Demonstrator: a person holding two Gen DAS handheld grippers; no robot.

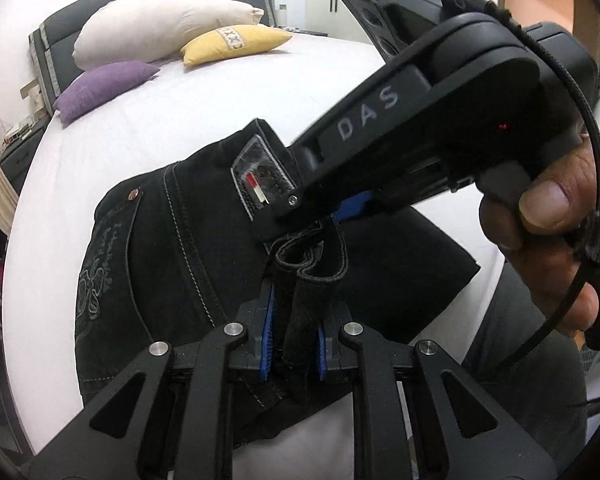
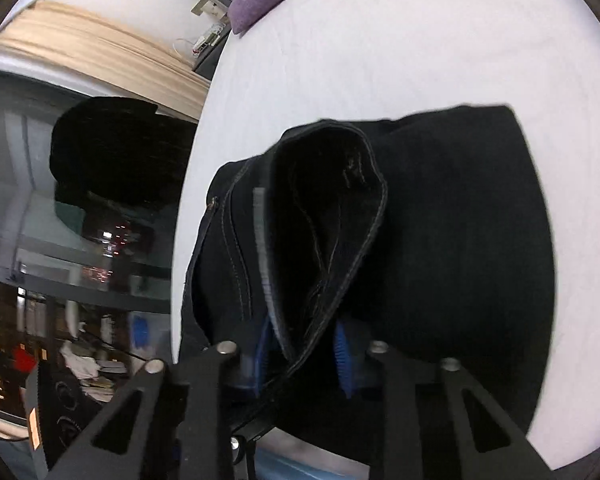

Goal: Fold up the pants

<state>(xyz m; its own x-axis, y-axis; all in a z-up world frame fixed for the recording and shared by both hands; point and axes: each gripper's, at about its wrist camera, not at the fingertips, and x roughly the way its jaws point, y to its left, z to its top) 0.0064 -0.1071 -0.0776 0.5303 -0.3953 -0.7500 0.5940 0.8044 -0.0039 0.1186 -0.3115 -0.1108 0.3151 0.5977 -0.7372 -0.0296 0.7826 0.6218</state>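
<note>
Black jeans with grey stitching and a waist patch lie folded on the white bed. My left gripper is shut on a bunched hem of the jeans, held just above the folded part. My right gripper crosses the left wrist view from the upper right, its tip on the same hem. In the right wrist view my right gripper is shut on the stitched hem of the jeans, whose leg opening gapes in front of it.
A cream pillow, a yellow cushion and a purple cushion lie at the bed's head. The bed's left edge drops to a cluttered floor with a dark chair.
</note>
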